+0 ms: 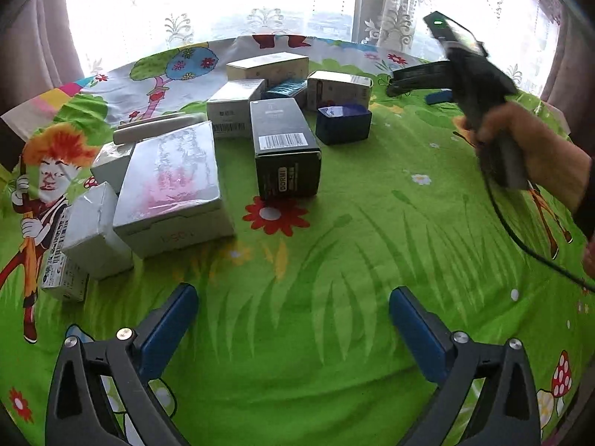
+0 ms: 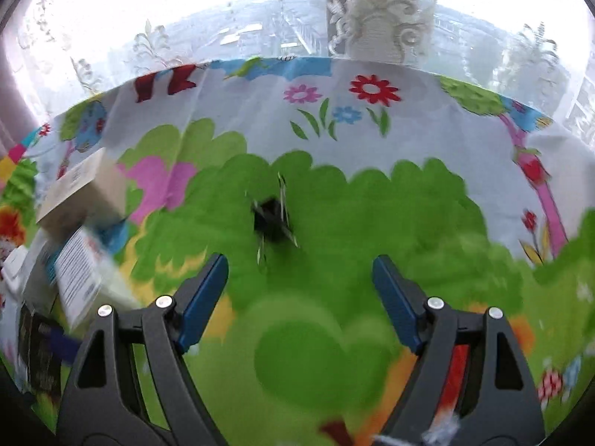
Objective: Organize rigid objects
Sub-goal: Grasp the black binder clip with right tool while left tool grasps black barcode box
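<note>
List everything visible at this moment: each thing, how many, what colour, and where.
black box: 1, black with barcode, centre, lying flat
blue tub: 1, dark blue, right of the black box
large silver box: 1, silver-grey, left of the black box
small silver boxes: 2, silver, at the far left
white boxes: about 4, white or cream, behind the black box
teal box: 1, teal, among the white boxes
binder clip: 1, black, blurred, on the cloth ahead of the right gripper
cloth: 1, green cartoon print, under everything
lace curtain: white, at the window
left gripper: blue pads, open, empty
right gripper: blue pads, open, empty
hand: 1, holding the right gripper
</note>
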{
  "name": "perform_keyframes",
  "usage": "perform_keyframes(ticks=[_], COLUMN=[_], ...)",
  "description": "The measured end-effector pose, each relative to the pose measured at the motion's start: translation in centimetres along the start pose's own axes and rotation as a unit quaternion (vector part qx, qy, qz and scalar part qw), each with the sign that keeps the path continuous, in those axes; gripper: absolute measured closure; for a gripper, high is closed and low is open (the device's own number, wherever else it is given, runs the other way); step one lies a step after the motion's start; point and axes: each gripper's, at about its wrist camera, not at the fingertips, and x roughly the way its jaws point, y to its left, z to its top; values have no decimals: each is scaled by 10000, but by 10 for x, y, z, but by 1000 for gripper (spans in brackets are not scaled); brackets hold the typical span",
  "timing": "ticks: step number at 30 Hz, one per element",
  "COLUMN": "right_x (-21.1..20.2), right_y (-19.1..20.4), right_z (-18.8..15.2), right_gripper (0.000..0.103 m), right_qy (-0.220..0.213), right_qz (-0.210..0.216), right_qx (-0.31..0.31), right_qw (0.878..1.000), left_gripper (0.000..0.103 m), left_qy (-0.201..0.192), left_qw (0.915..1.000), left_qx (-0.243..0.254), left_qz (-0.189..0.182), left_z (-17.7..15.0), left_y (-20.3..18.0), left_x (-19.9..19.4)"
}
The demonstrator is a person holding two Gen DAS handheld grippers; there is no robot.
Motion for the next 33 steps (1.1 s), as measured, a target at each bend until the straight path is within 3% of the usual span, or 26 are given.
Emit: perform_keyframes(ticks=[4,5,6,10,14,21,24,29,30,32,33], right_x=[13,12,8,-21,-75,-135,-140,-133,-132,-132,-132], right_y=[18,22,23,23,19,32,36,33,33,33,33], right_z=[10,10,9,-17,-81,-166,-175,-170,-168,-169,-169], right_gripper=[26,44,73,74,74,73,73,72,72,72,72], right_qy=[14,-5,-39,85,-10,-134,-161,-152,-149,-149,-150], right_qz=[-84,22,77,379,713,719,518,542,547,541,540], right_qx=[-458,-542,-608,-796,-821,-891,-950,-926,-924,-931,-932], right_qw=[9989,9985,9981,9961,9941,9933,9940,9941,9941,9941,9941], left_gripper=[0,0,0,0,0,0,0,0,2,26,52], left_qy=[0,1,0,1,3,39,54,66,55,-59,-110], left_qw=[10000,10000,10000,10000,10000,9999,9998,9991,9987,9980,9983], left_qx=[-8,-8,-9,-8,-11,-46,-107,-295,-381,-467,-427], left_qz=[3,2,1,2,4,99,141,292,326,410,377], left_z=[1,1,0,0,1,13,31,77,83,90,90], left_y=[0,0,1,1,1,-6,-12,-4,0,6,6], left_x=[0,0,0,0,-1,6,19,54,58,59,56])
